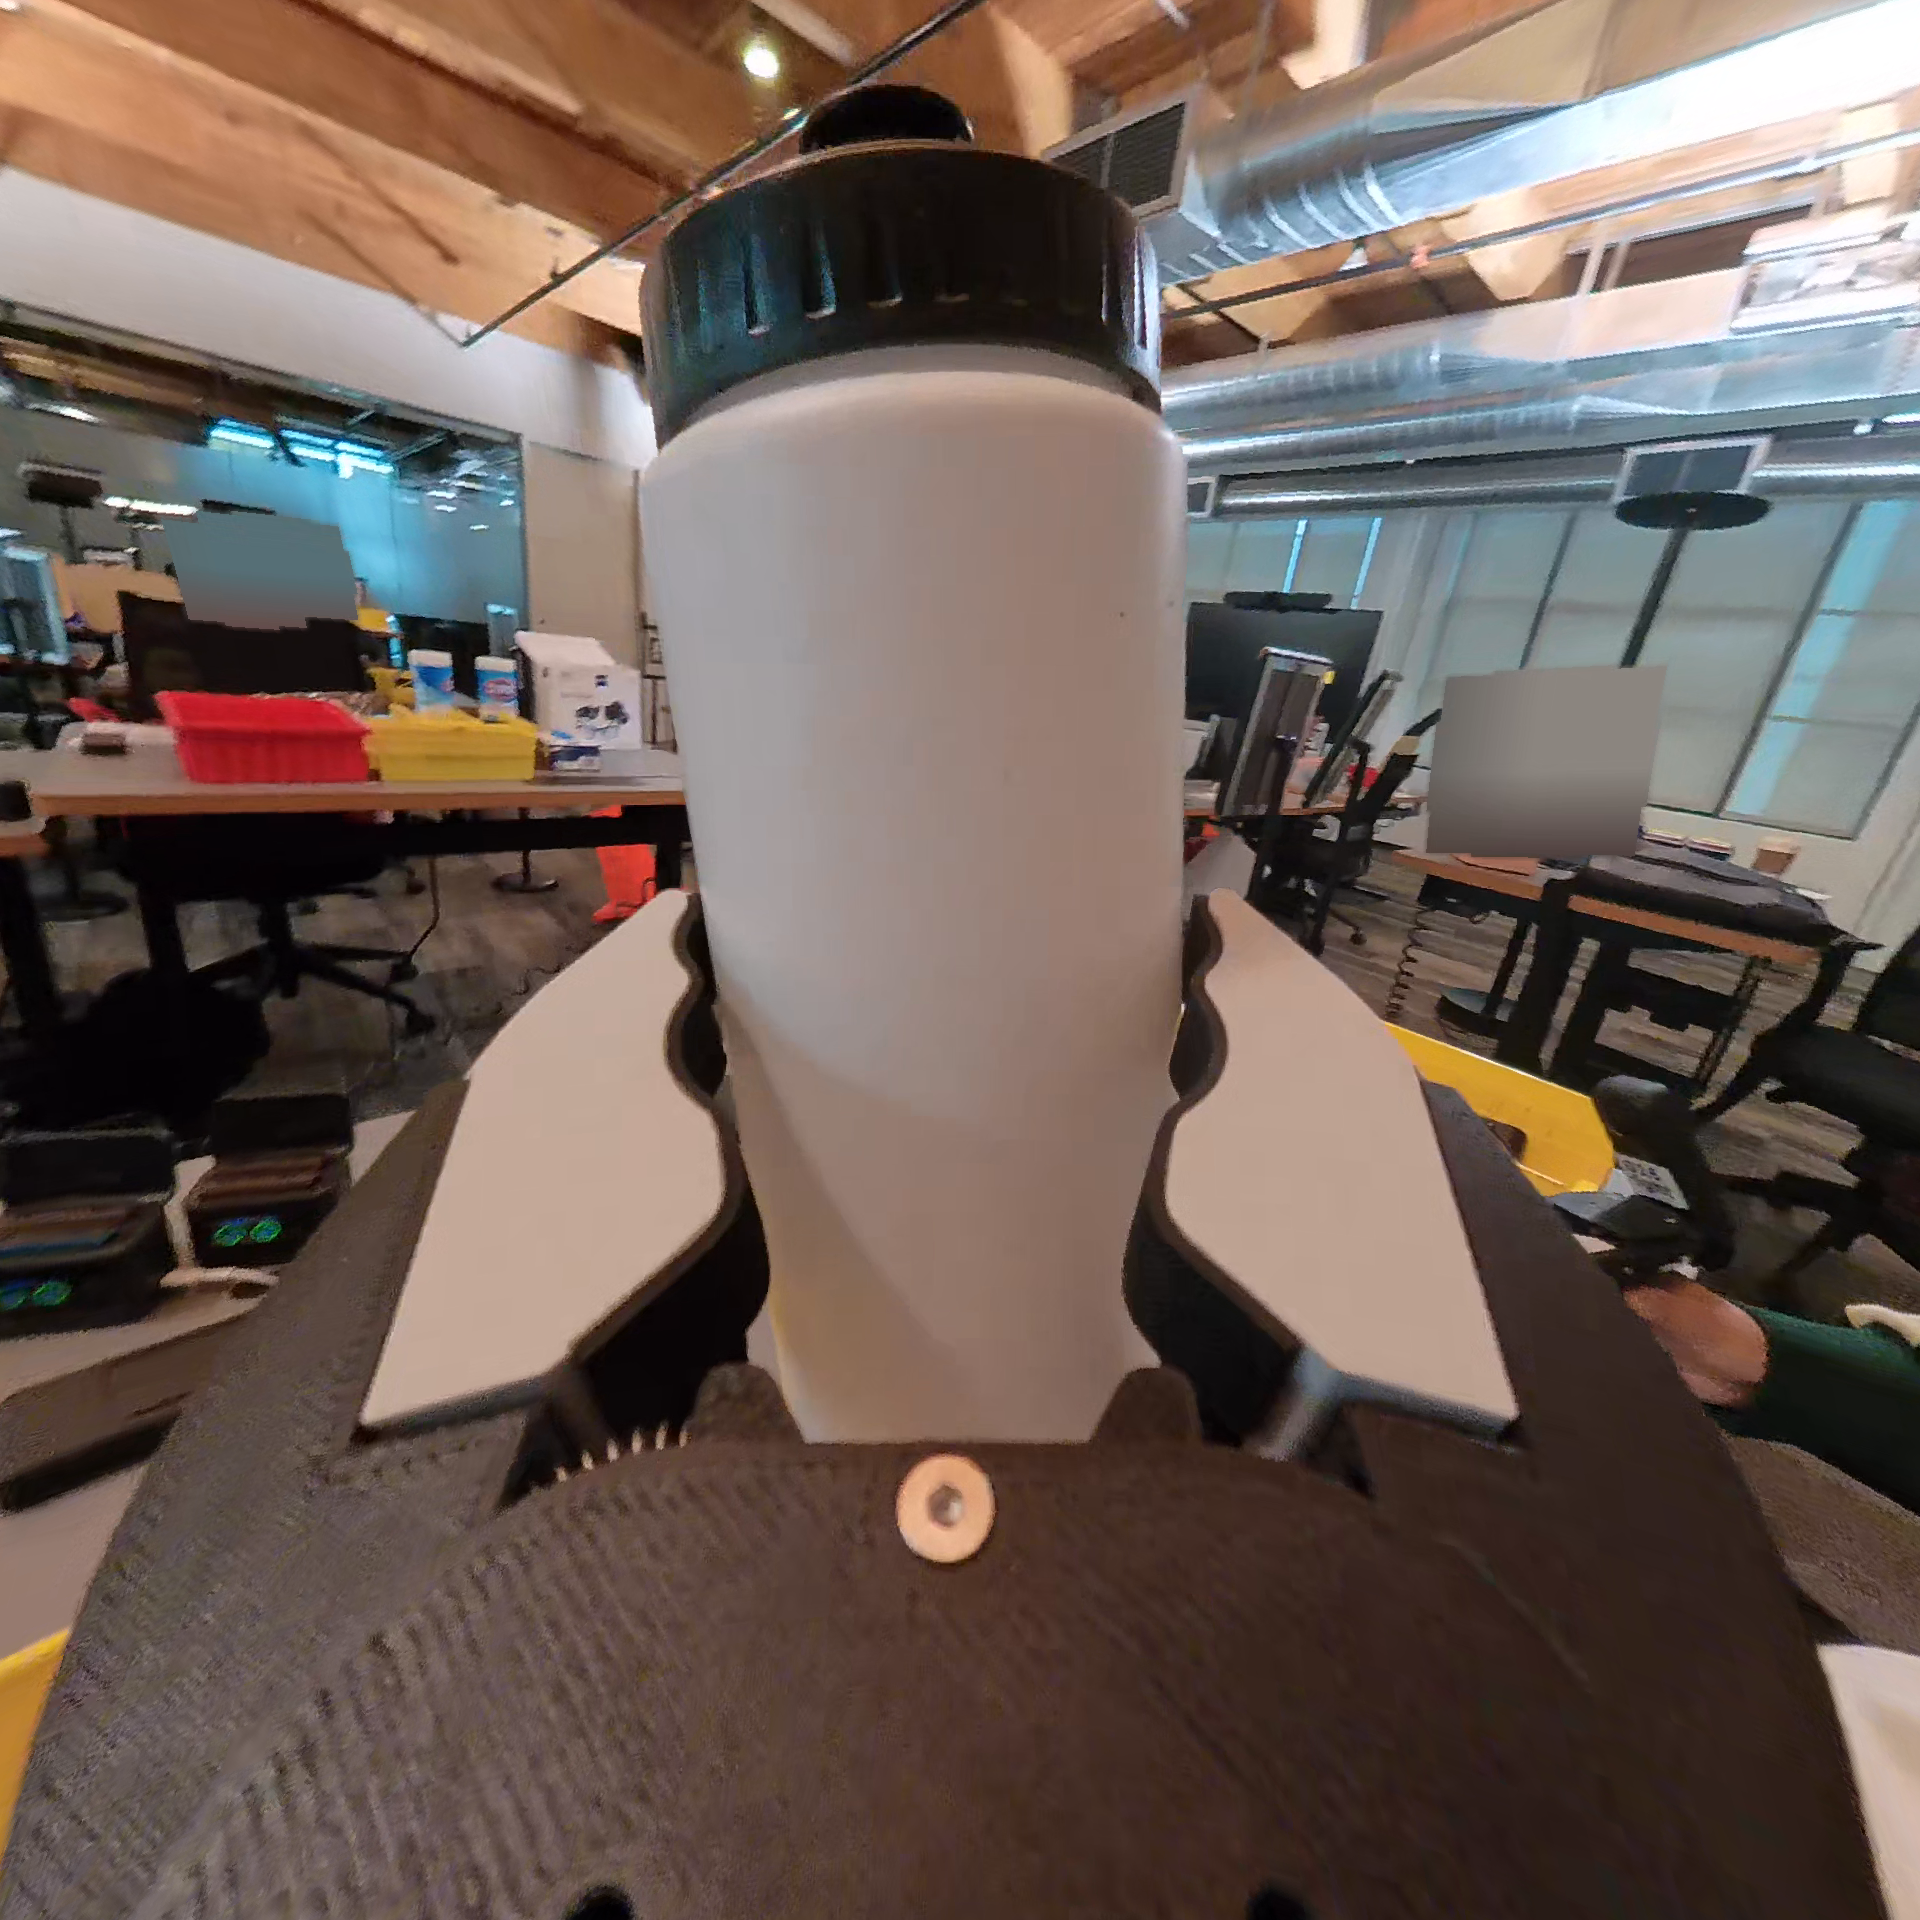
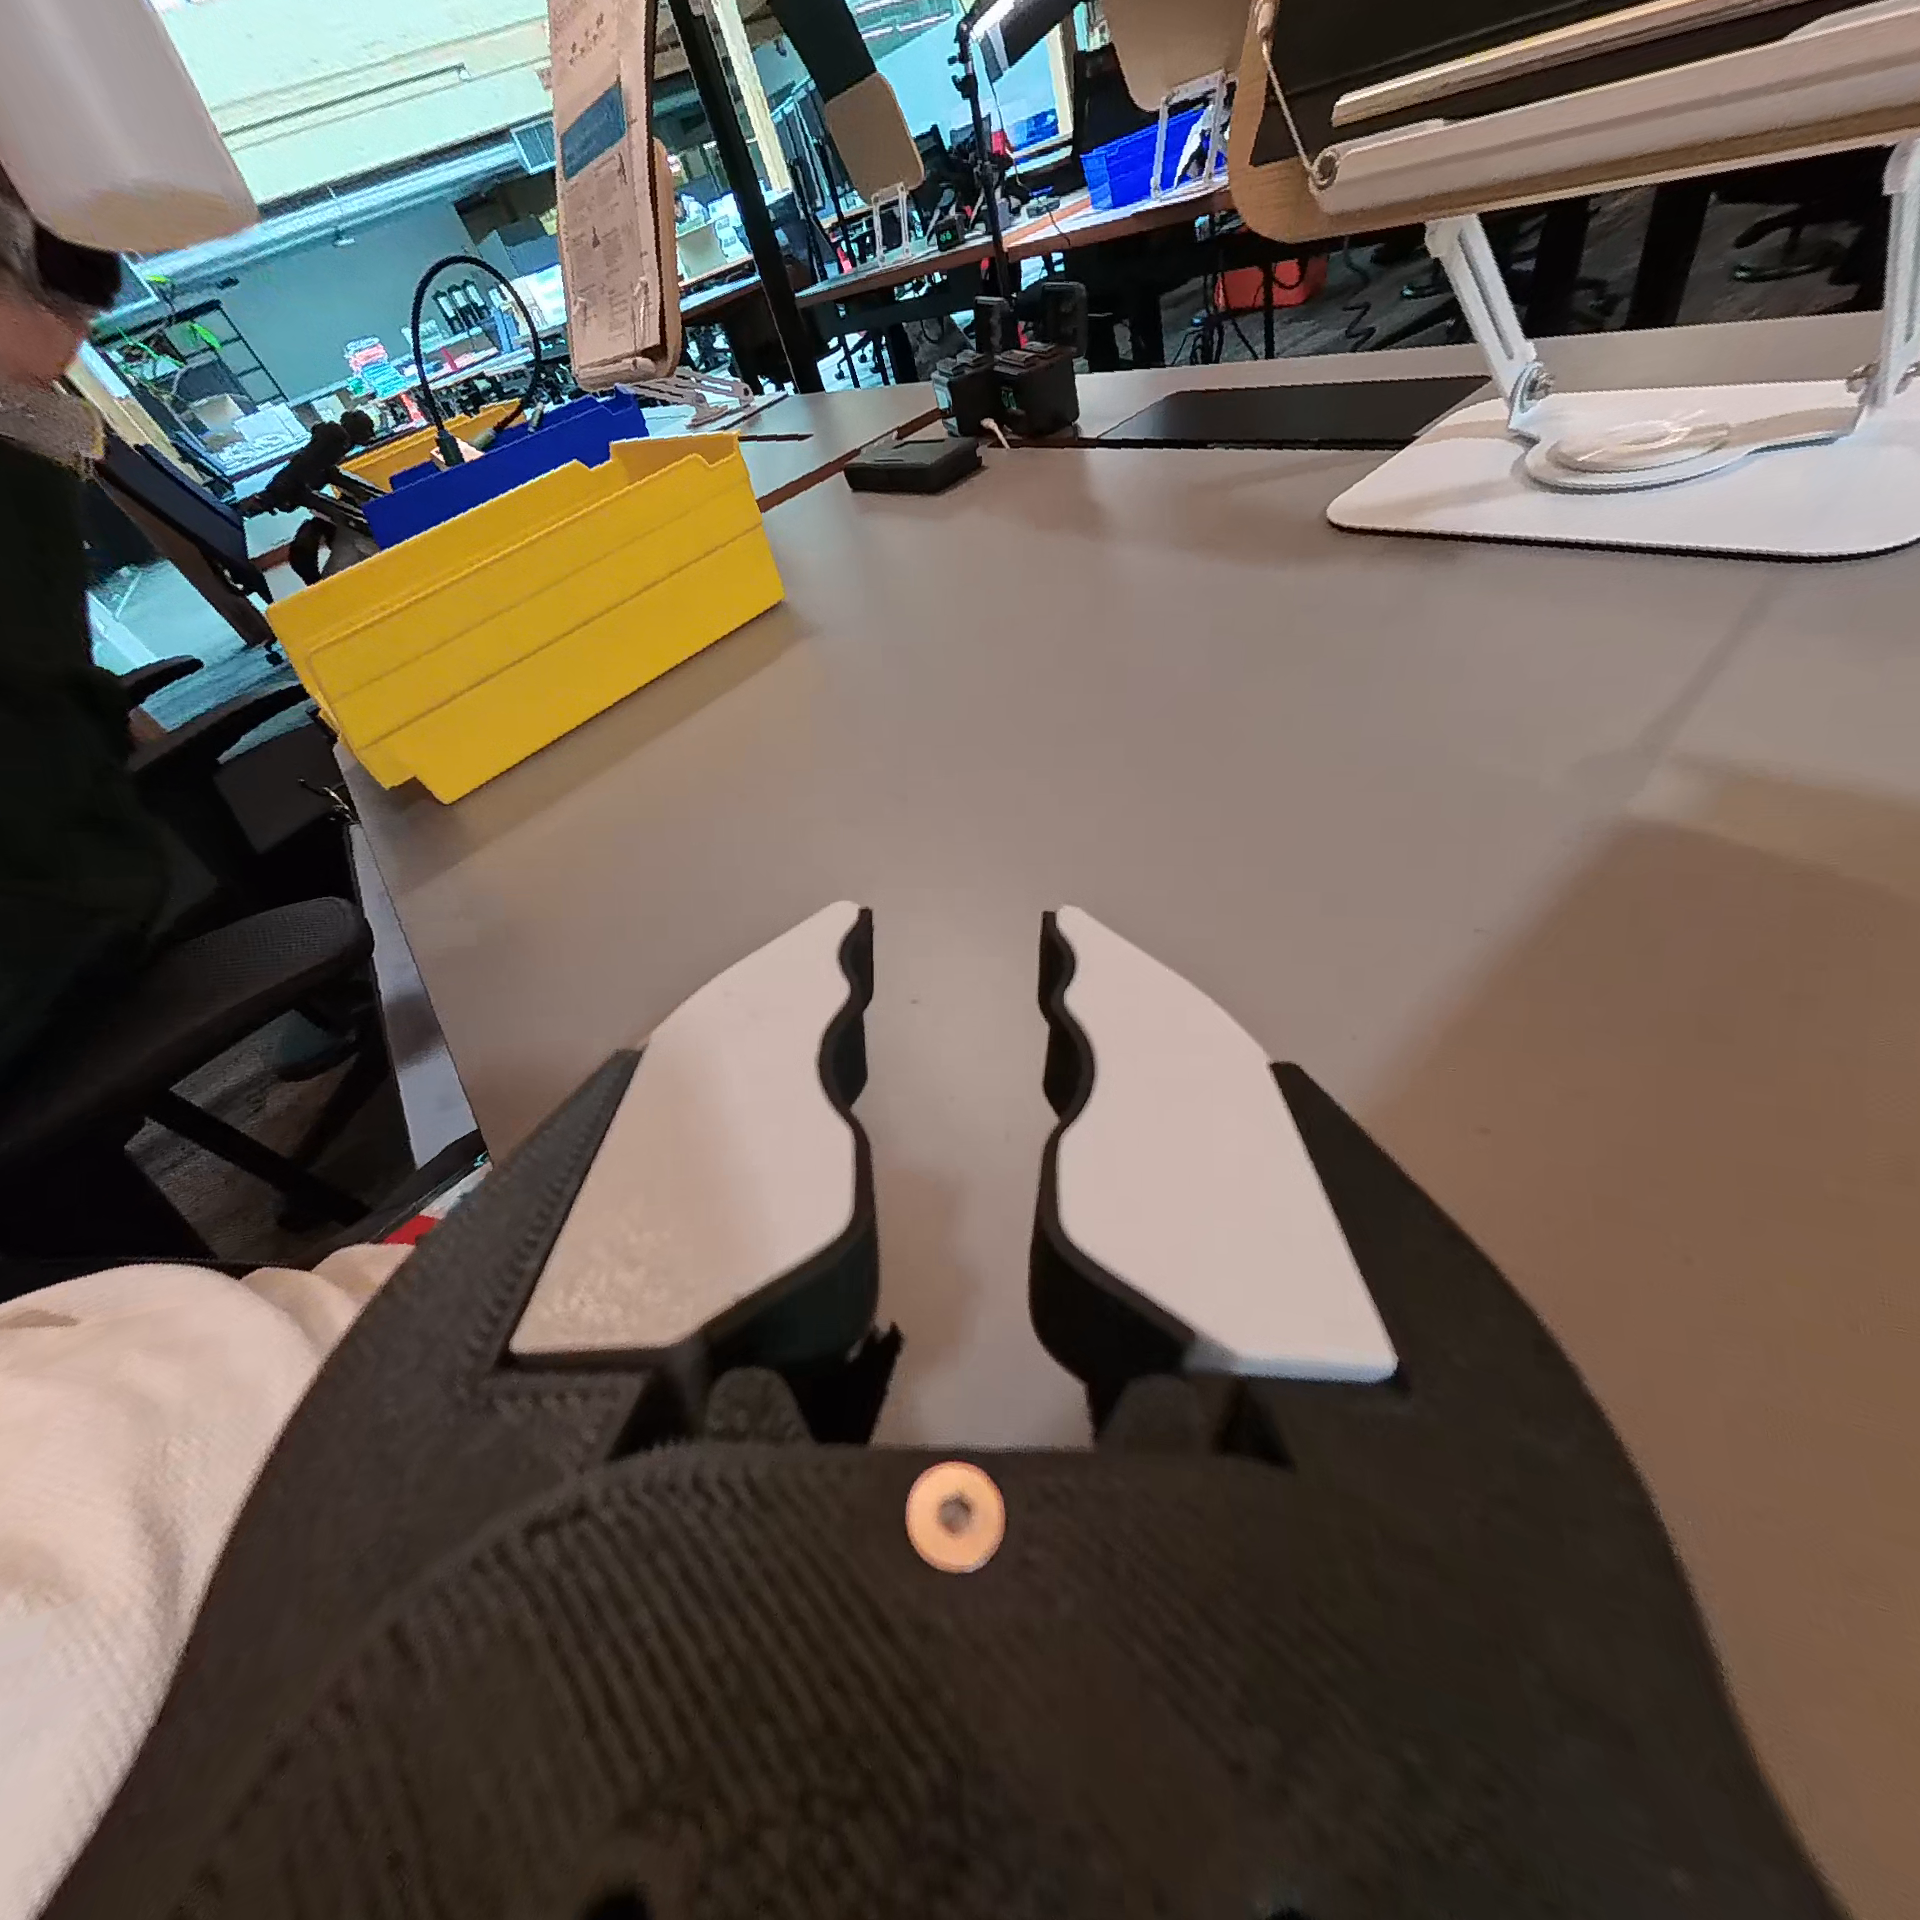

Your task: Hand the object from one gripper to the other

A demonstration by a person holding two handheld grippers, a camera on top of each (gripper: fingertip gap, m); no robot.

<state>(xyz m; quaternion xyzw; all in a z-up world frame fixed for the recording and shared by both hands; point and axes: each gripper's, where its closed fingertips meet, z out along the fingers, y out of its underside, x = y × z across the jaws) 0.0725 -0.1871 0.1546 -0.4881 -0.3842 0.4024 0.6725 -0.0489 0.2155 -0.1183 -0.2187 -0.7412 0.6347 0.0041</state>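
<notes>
Two left fingers (image 1: 1309, 1143) around one white bottle (image 1: 914, 779)

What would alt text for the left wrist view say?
A white bottle with a black cap stands upright, clamped low on its body between the left gripper's two white fingers. Behind it lies an office with desks and red and yellow bins.

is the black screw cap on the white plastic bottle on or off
On: the black ribbed cap sits atop the white plastic bottle, clamped in the left gripper.

The bottle (image 1: 914, 831) stands upright between the left gripper (image 1: 940, 914) jaws, cap (image 1: 899, 281) on top.
</notes>
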